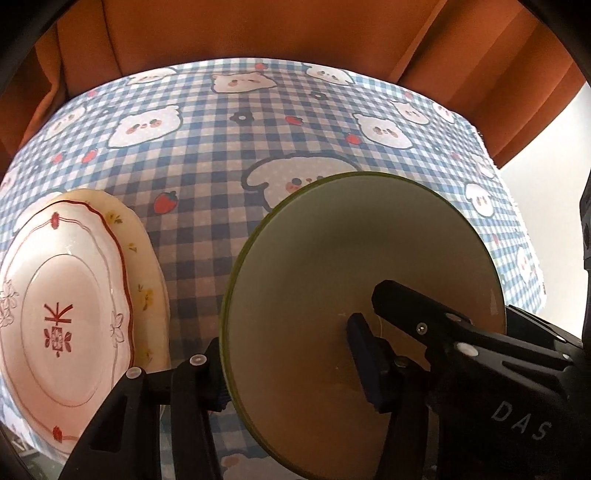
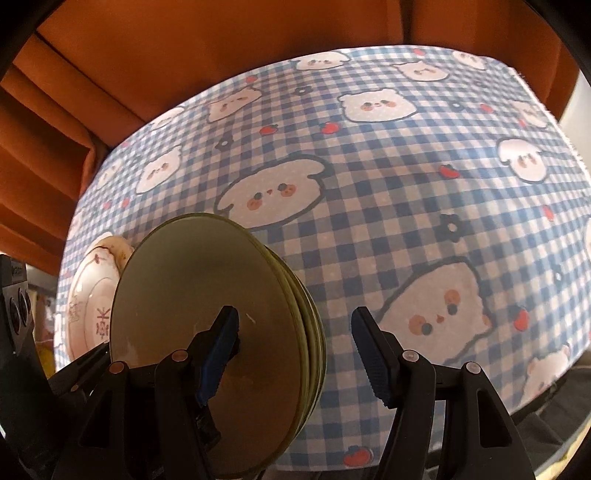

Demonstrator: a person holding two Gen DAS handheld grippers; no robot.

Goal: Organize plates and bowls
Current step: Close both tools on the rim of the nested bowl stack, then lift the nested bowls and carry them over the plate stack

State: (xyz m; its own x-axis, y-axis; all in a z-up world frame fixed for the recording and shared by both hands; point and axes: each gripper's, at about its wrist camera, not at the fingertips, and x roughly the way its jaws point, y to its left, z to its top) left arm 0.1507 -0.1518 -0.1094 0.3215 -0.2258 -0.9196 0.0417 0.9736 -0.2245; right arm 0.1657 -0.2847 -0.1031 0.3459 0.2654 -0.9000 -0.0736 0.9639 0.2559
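Note:
A stack of olive-green plates point(image 1: 343, 295) lies on the checked tablecloth point(image 1: 221, 155). My left gripper point(image 1: 284, 354) is shut on its near rim, one finger under the edge and one on top. The stack also shows in the right wrist view point(image 2: 207, 332). My right gripper point(image 2: 295, 347) is open; its left finger point(image 2: 218, 347) rests over the top plate, its right finger hangs over bare cloth beside the stack. A white plate with red trim point(image 1: 70, 317) sits on a cream floral plate point(image 1: 144, 266) to the left; this pair also shows in the right wrist view point(image 2: 92, 295).
Orange curtains point(image 1: 258, 29) hang behind the table's far edge. The tablecloth with bear and strawberry prints point(image 2: 406, 184) stretches beyond and to the right of the plates. The table's right edge point(image 1: 532, 258) lies close to the green stack.

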